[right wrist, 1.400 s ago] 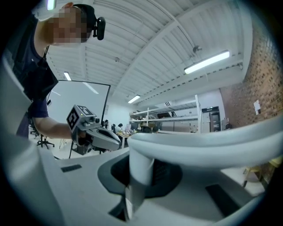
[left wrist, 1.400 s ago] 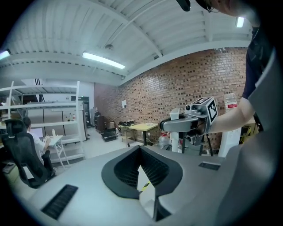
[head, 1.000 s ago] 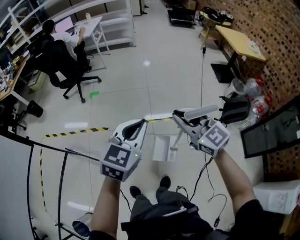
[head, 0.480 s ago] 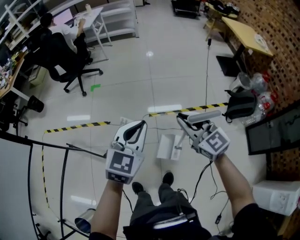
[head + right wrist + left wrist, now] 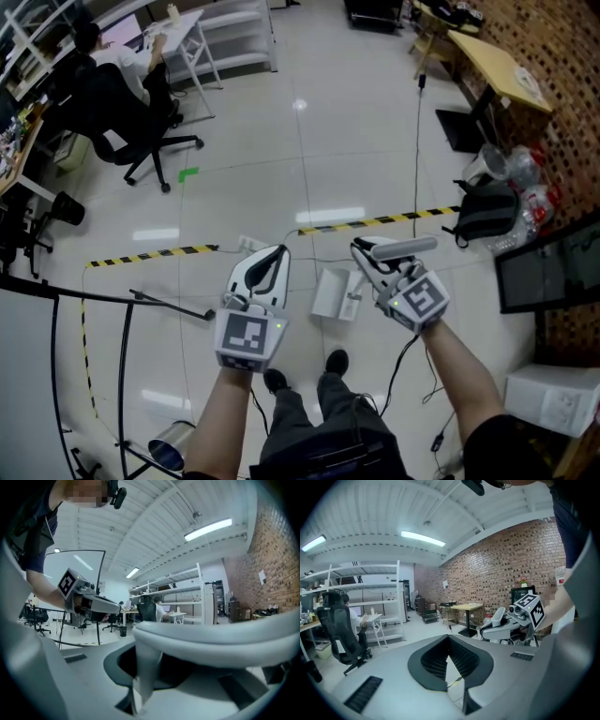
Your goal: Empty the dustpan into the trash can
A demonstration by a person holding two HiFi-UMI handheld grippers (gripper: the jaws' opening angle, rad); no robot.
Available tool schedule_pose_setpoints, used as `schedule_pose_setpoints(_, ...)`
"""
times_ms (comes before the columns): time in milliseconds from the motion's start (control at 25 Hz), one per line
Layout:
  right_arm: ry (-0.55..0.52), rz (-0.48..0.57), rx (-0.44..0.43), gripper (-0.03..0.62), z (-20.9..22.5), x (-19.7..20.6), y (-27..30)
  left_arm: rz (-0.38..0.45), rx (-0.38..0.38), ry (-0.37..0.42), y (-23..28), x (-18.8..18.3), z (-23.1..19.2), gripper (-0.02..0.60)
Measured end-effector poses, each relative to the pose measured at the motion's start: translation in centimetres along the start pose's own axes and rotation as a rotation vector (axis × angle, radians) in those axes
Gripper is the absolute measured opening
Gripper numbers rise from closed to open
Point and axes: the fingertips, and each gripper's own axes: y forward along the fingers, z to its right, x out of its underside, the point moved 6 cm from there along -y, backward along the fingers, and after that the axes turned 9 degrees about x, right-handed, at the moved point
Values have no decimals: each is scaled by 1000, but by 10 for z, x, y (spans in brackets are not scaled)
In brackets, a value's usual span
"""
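While the white dustpan [image 5: 330, 292] hangs low between my two grippers, its grey handle [image 5: 405, 247] lies crosswise above it, and my right gripper [image 5: 366, 258] is clamped on the stem under that handle. My left gripper [image 5: 274, 257], jaws together on nothing, is just beside the pan. The metal can [image 5: 172, 447], which I take for the trash can, stands well apart by my left side, so the pan must swing left.
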Motion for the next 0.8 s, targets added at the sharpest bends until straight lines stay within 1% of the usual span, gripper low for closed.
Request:
schedule_pose_setpoints(200,9,-25,24,38,3,13,14,37,-47,8,13,11,-13,-3)
schedule_pose_setpoints(440,32,-26,42,43,5,49,19,12,-54,-7,28,35,-11,-3)
schedule_pose_setpoints(600,46,-30,66,43,4,61,17,-3,-55,-31,29,52,-8,-3)
schedule_pose_setpoints(680,65,-35,83,50,7,65,16,-9,-58,-39,29,59,-6,-3)
schedule_pose_setpoints(800,59,-51,129,55,11,76,10,-11,-54,-51,31,65,-3,-3)
